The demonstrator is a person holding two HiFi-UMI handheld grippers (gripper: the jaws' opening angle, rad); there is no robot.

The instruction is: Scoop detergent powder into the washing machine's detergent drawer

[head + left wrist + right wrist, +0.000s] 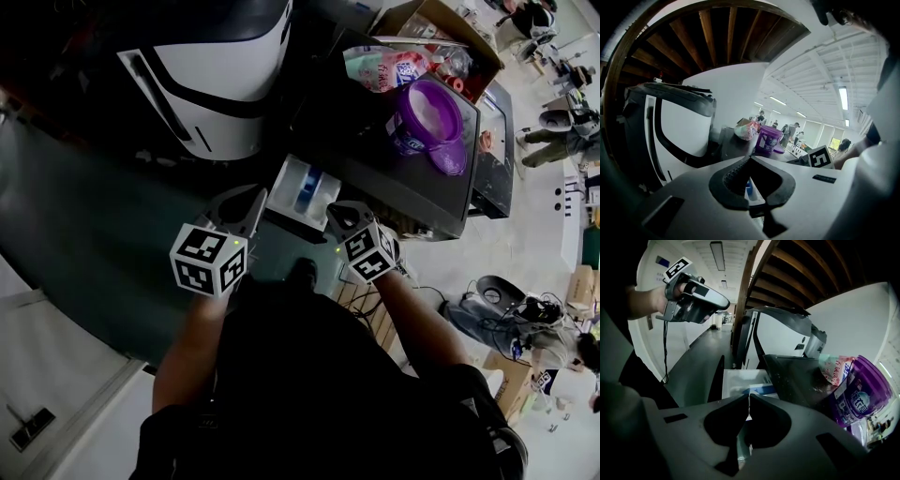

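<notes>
The white detergent drawer (pixel 302 191) with a blue insert stands pulled out from the dark washing machine (pixel 394 178). On the machine's top sits an open purple tub (pixel 427 116) of detergent, its lid (pixel 448 157) beside it. My left gripper (pixel 260 193) hovers just left of the drawer, jaws shut and empty. My right gripper (pixel 335 210) hangs at the drawer's near right corner, also shut with nothing held. In the left gripper view the drawer (pixel 751 191) shows through the jaw opening and the tub (pixel 768 139) stands beyond. The right gripper view has the drawer (pixel 740 379) ahead and the tub (pixel 860 391) to the right.
A large white appliance (pixel 217 73) stands left of the washing machine. A pink and green bag (pixel 384 67) and a cardboard box (pixel 441 28) lie behind the tub. Cables and gear (pixel 502 305) are on the floor at right, and people stand in the far room.
</notes>
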